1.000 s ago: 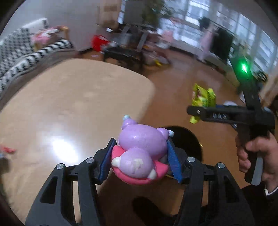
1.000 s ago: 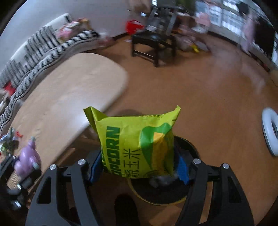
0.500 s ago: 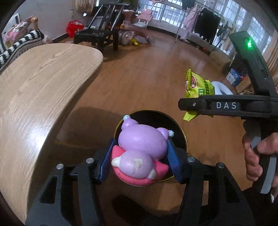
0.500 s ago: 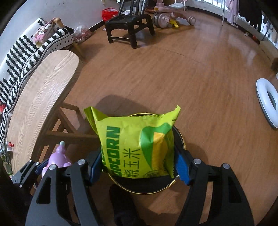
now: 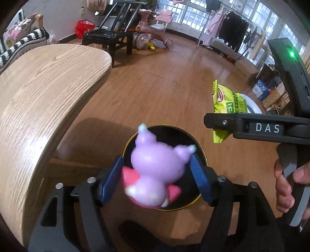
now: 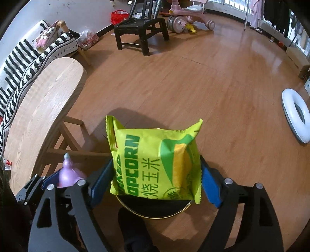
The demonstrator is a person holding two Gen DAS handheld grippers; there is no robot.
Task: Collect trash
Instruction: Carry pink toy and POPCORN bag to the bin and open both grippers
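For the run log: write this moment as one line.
left gripper: opening, purple toy between | right gripper: opening, popcorn bag between | both over bin

Right wrist view, looking steeply down along the right hand-held gripper (image 6: pixel 155 177). A yellow-green foil popcorn bag (image 6: pixel 156 161) stands between its blue pads, the jaws opening; a gap shows at the right pad (contact at the left pad cannot be told). Directly beneath sits a round black bin with a gold rim (image 6: pixel 155 209) on the wooden plank floor (image 6: pixel 222 81). At lower left the left hand-held gripper (image 6: pixel 58 179) carries a purple rubber toy figure (image 6: pixel 68 173). A light oak table with a rounded end (image 6: pixel 44 108) lies at left, a striped black-and-white sofa (image 6: pixel 21 64) behind it. Beyond: a black wooden chair (image 6: pixel 141 31), a pink ride-on toy (image 6: pixel 188 17), a white inflatable ring (image 6: pixel 296 114).
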